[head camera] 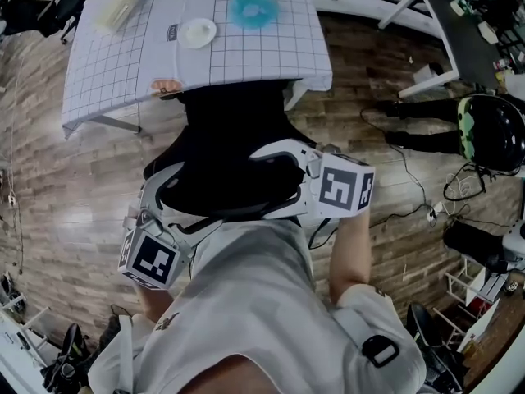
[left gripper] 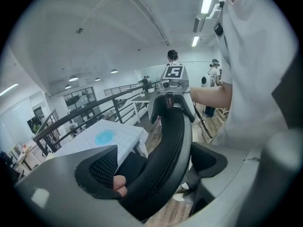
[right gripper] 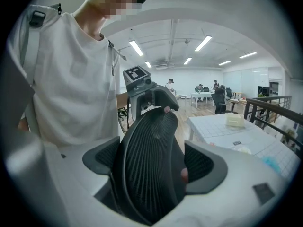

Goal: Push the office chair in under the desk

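The black mesh office chair (head camera: 230, 146) stands on the wood floor in front of me, its seat reaching under the near edge of the desk (head camera: 271, 52), which has a white gridded cover. My left gripper (head camera: 164, 195) holds the left end of the backrest's top edge, and my right gripper (head camera: 283, 158) holds the right end. In the left gripper view the backrest rim (left gripper: 165, 145) runs between the jaws of the left gripper (left gripper: 154, 167). The right gripper (right gripper: 149, 167) has the mesh backrest (right gripper: 147, 150) filling the space between its pads.
On the desk lie a white dish (head camera: 197, 33), a blue patch (head camera: 253, 10) and a pale box (head camera: 115, 11). Cables (head camera: 410, 187) trail over the floor at right, near a black rounded object (head camera: 492, 130) and a white table frame (head camera: 426, 23). Another chair (head camera: 57, 6) stands far left.
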The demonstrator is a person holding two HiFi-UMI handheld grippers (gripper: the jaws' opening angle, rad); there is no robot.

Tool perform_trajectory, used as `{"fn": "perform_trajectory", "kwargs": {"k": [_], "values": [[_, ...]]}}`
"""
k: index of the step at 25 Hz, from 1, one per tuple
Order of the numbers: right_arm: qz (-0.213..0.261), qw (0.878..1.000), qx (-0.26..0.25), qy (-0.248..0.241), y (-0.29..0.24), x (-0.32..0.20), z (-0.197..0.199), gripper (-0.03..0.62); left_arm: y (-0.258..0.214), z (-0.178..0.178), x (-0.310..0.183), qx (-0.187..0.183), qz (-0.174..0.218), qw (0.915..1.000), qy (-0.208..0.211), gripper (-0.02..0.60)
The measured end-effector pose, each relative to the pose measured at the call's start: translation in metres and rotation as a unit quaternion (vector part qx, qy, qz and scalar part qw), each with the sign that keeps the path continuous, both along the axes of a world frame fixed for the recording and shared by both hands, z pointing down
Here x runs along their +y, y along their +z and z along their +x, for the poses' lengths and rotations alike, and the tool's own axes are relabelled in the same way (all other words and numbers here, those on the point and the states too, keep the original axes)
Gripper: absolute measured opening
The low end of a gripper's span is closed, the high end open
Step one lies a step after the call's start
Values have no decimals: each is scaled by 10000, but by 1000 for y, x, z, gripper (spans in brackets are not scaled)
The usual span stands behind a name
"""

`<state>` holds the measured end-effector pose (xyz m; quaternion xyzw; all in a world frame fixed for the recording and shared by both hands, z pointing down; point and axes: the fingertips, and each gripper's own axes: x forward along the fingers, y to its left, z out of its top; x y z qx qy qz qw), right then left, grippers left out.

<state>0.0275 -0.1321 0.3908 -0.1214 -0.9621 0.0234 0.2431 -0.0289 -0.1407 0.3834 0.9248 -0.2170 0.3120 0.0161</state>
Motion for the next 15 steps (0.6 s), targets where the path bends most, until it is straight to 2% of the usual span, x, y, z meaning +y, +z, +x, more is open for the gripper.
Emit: {"fn": "perform_trajectory", "kwargs": {"k": [7,15], "values": [[-57,9999,-37,-75,-1,-8,4,428,-1,5,-9,86,55,9999,-96,474],[-11,9997,29,-223,1,-19,16,428,1,17,-19,-5,16,9998,-204,474]]}}
